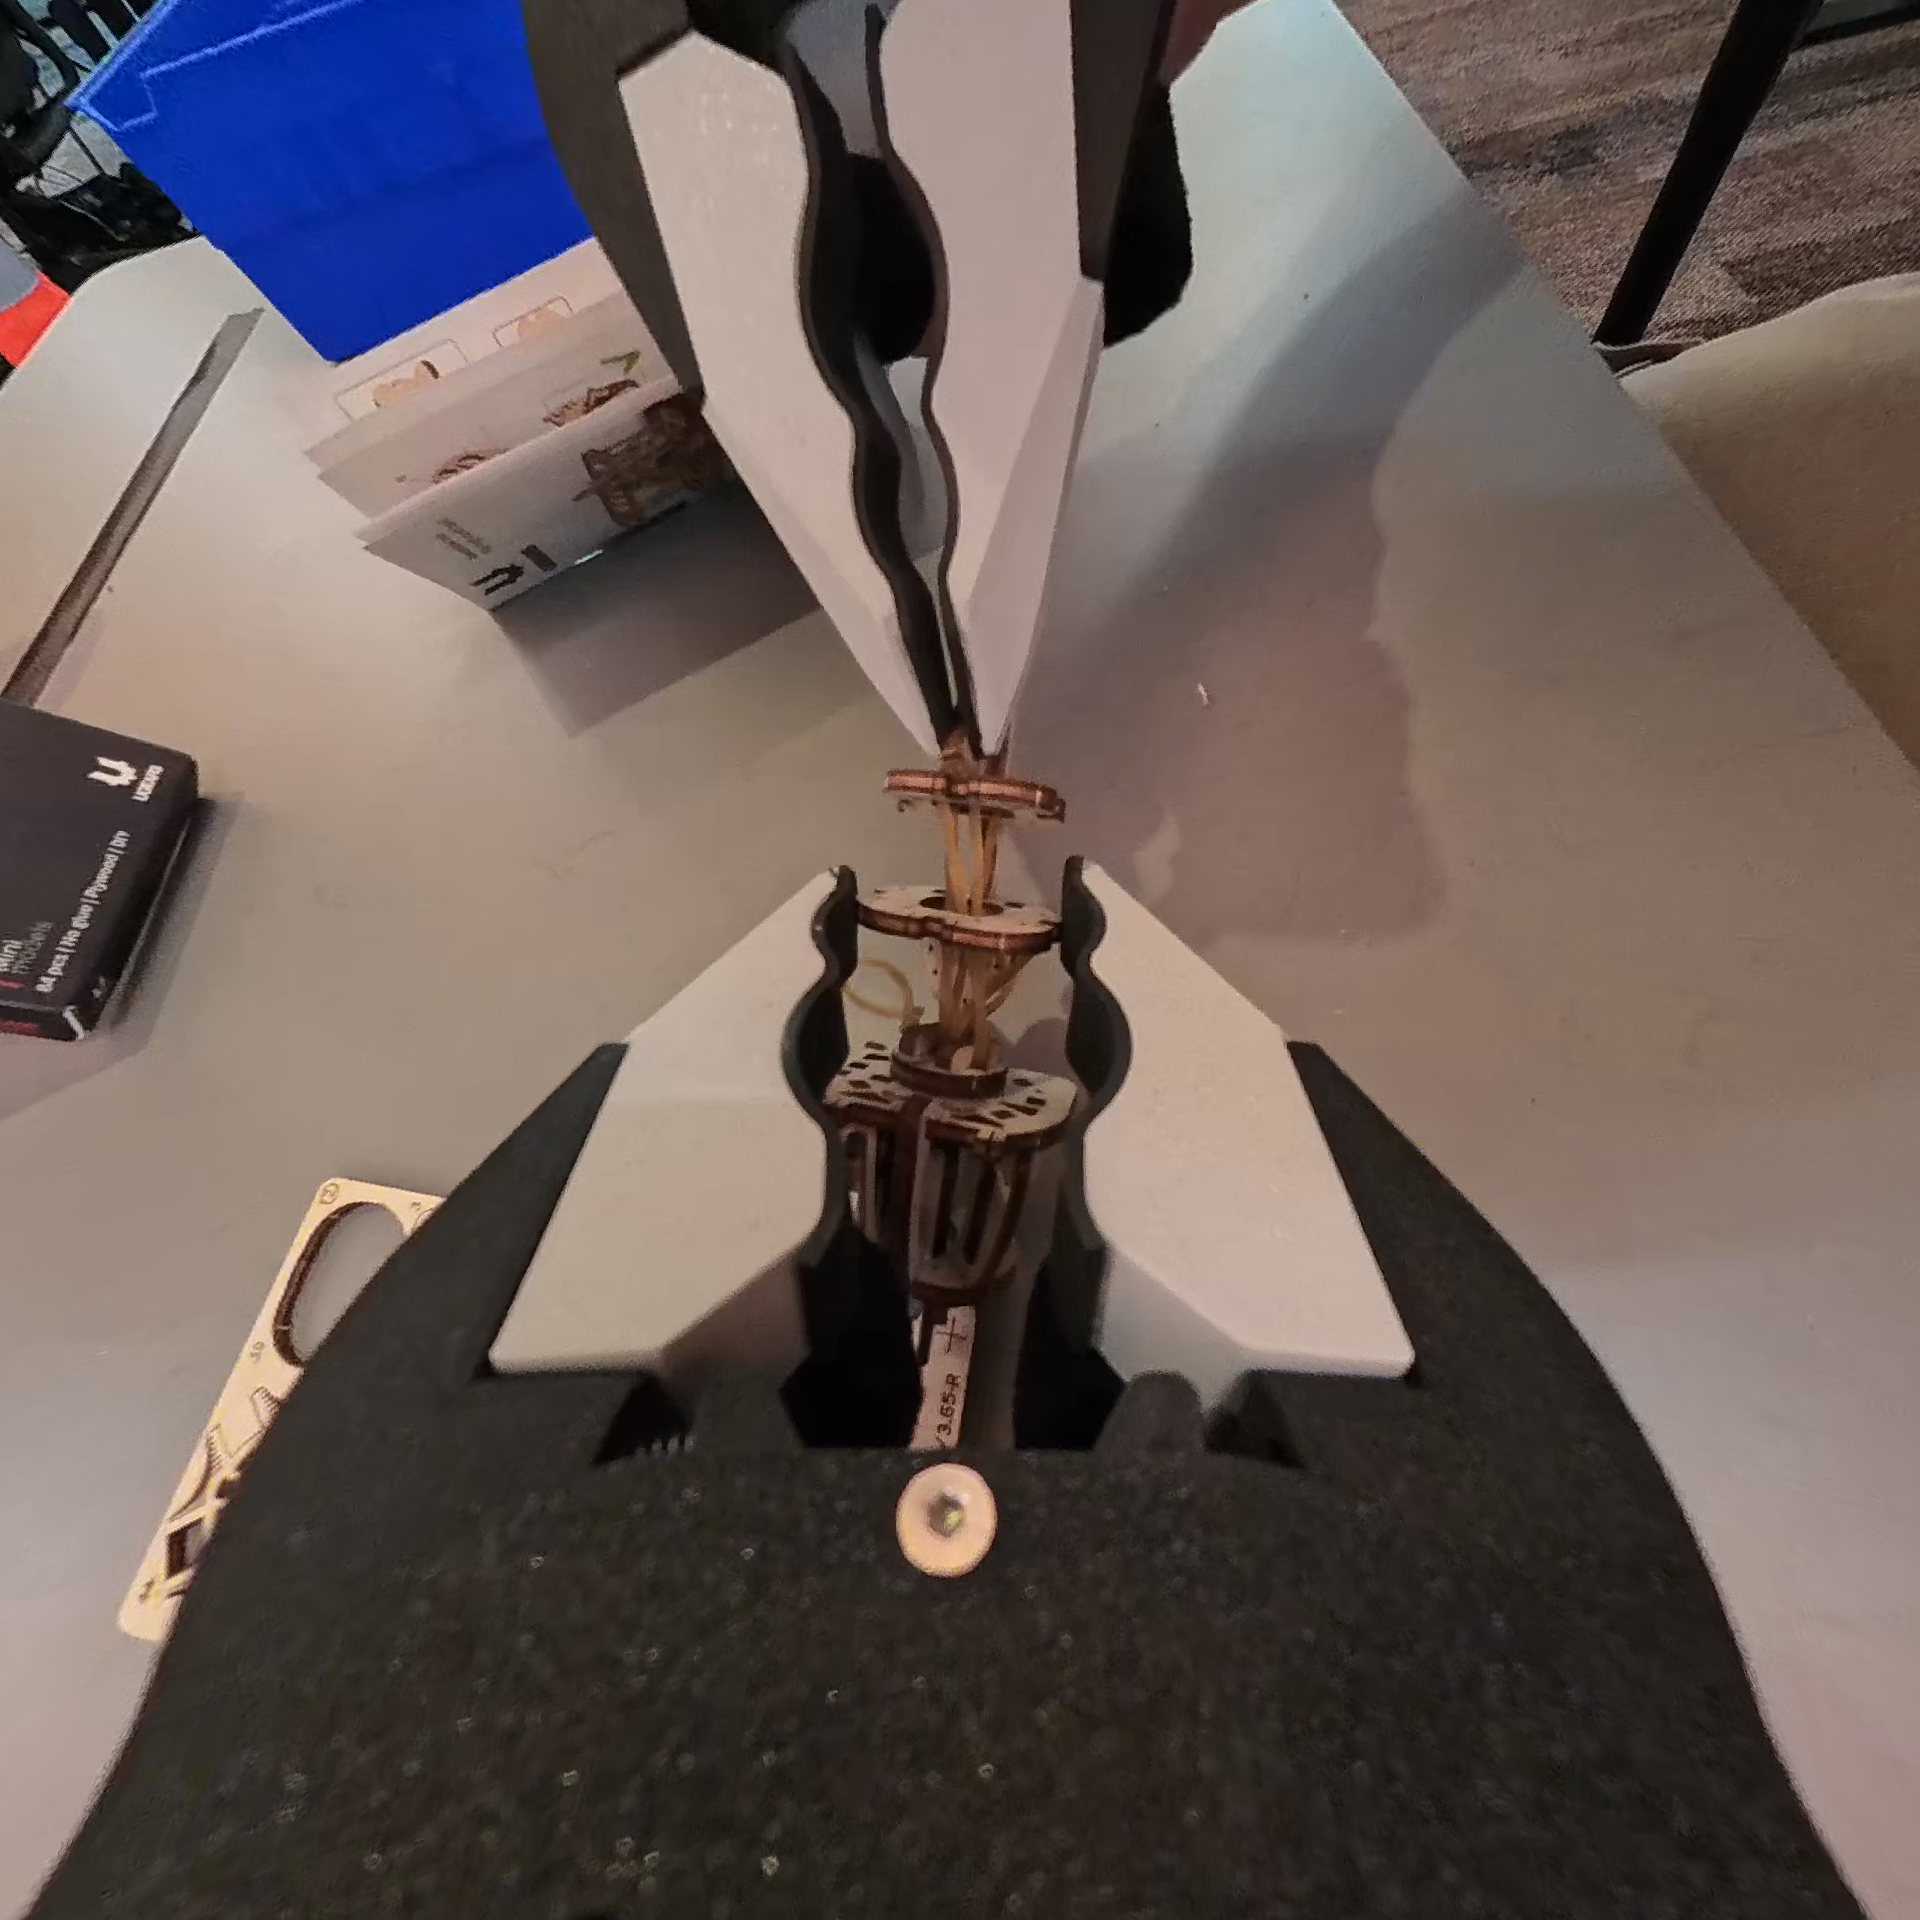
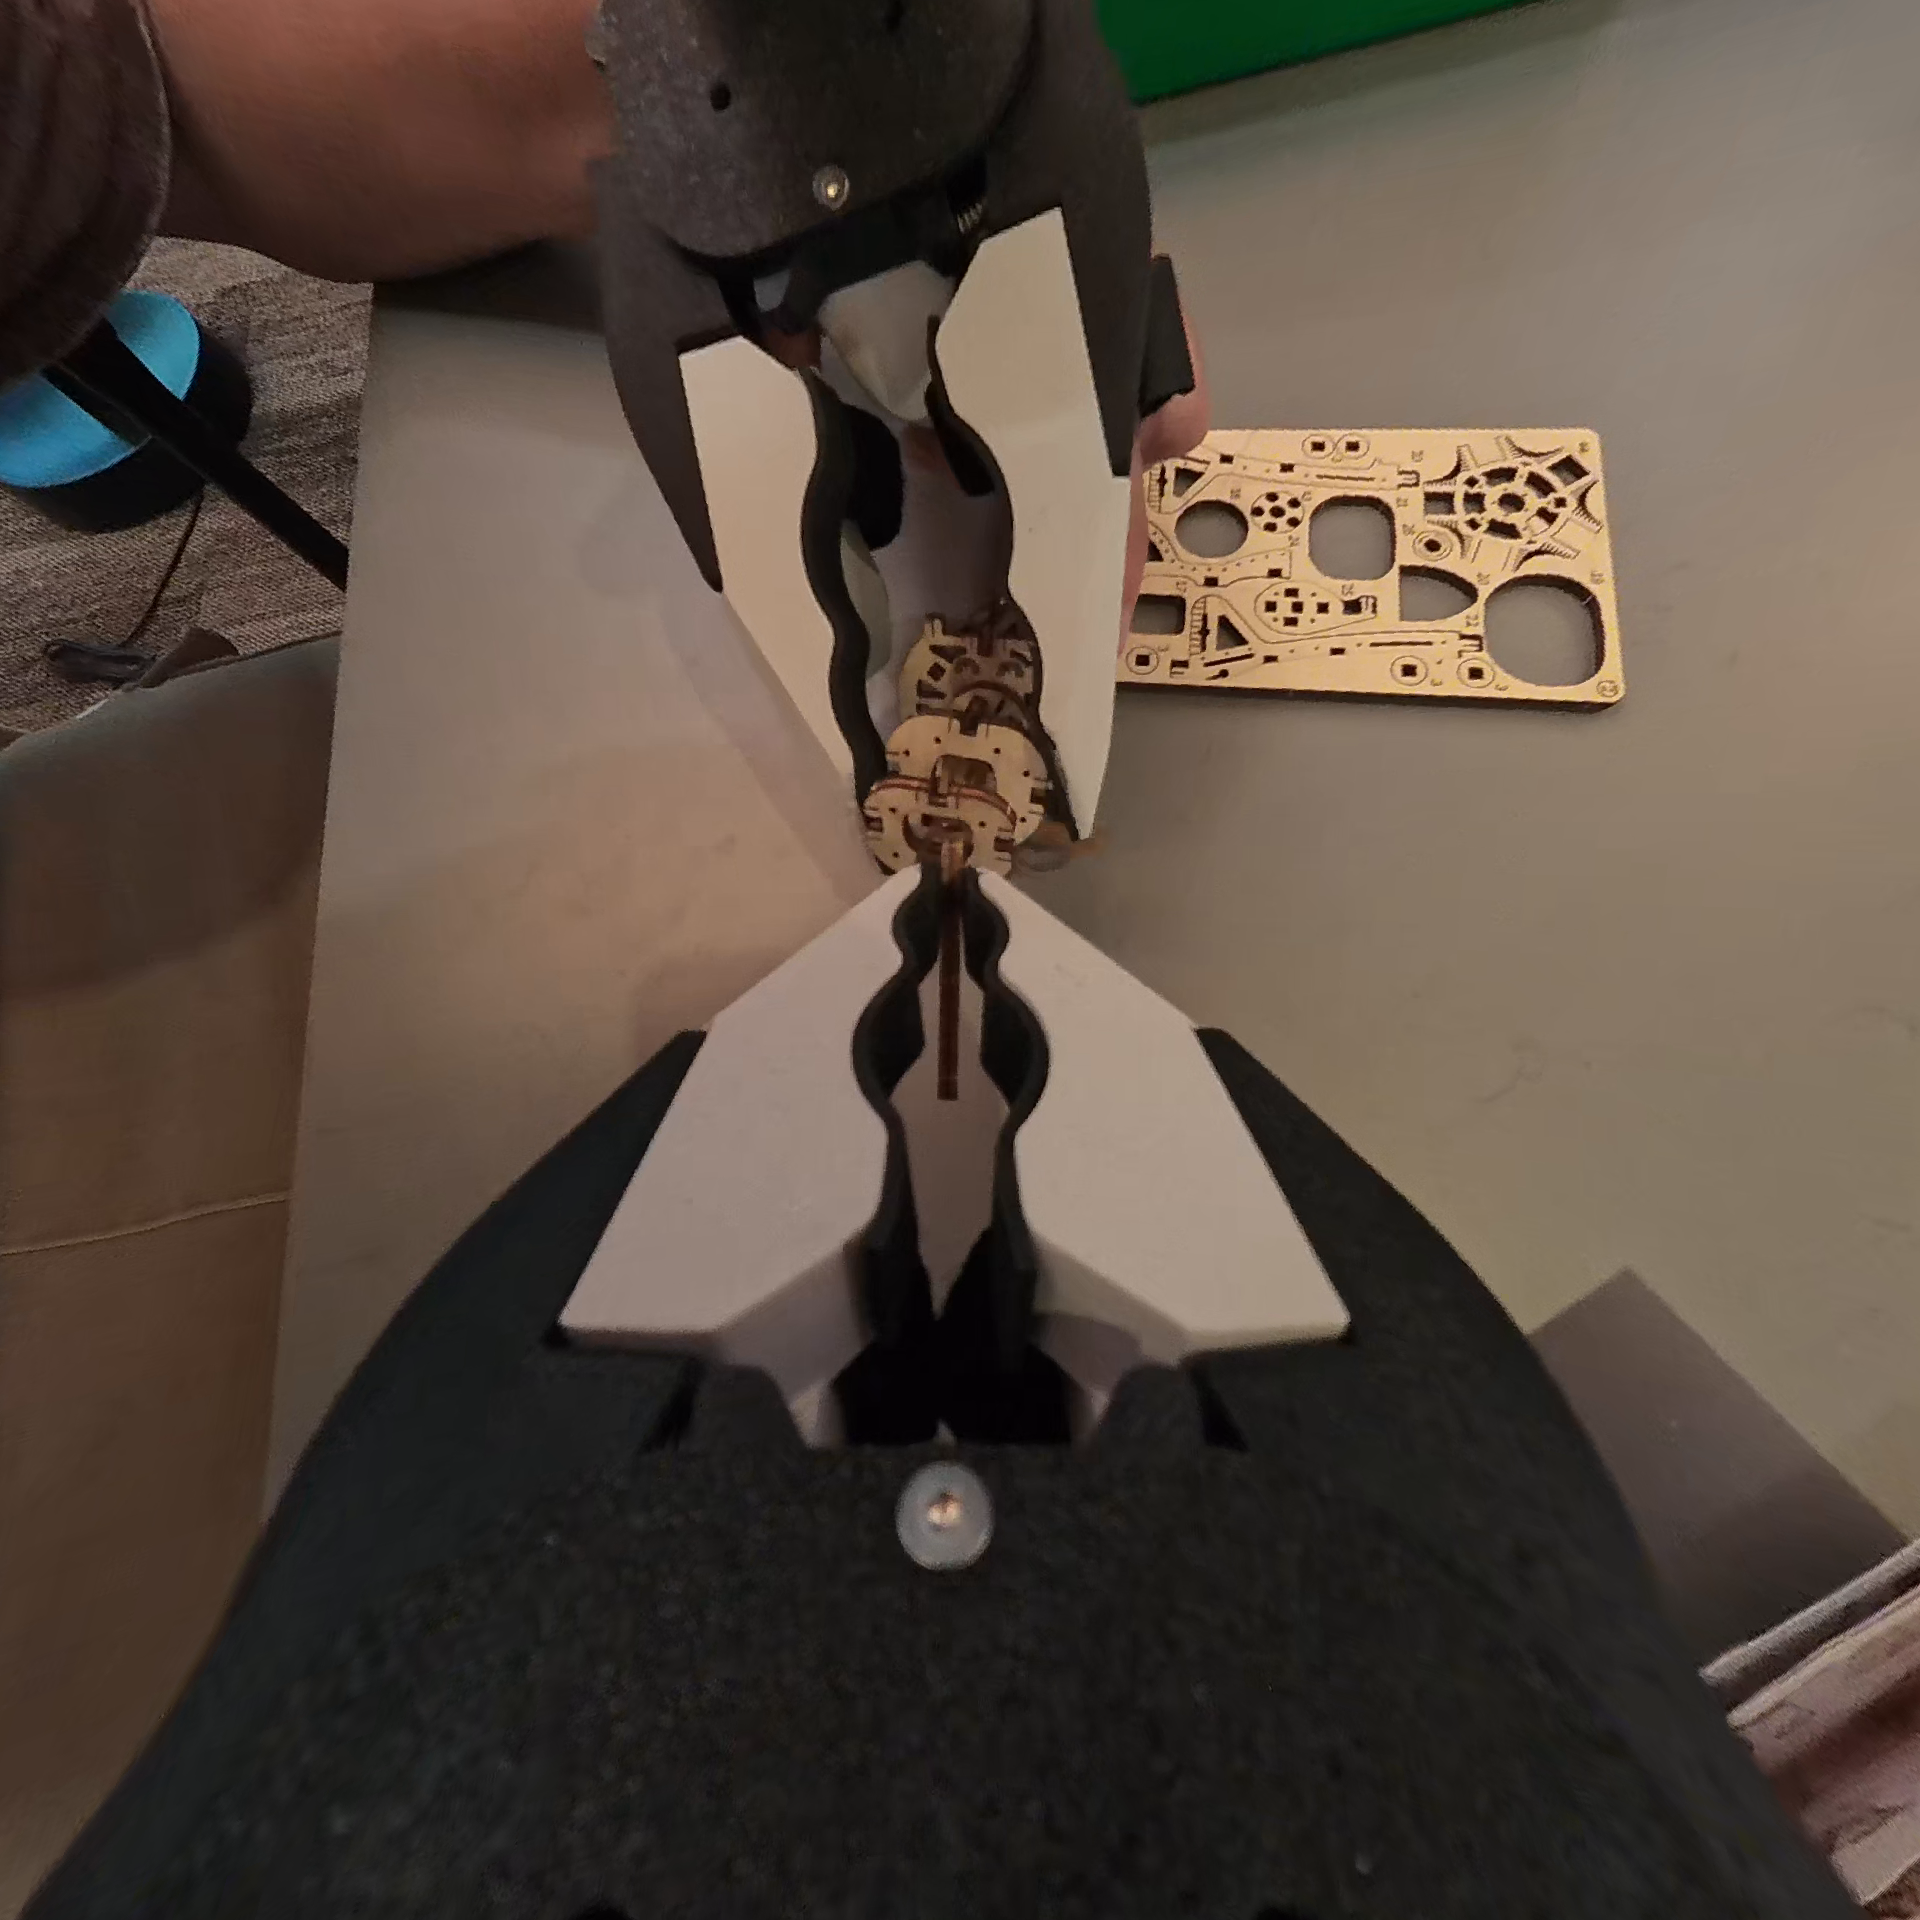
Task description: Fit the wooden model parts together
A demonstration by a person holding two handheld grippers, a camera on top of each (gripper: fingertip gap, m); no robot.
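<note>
The left hand-held gripper [image 1: 956,914] clamped the model [image 1: 951,1101]; the right hand-held gripper [image 2: 943,883] pinched a thin strip [image 2: 948,997]. Pushing it straight along the model's axis, steadily, seemed best.

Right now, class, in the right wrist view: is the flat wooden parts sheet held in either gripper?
No. The wooden parts sheet lies flat on the grey table, beside the left gripper, with no fingers closed on it.

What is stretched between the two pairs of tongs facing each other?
The wooden model: the left tongs clamp its body, the right tongs pinch a thin wooden stick at its tip. Both wrist views show it.
</note>
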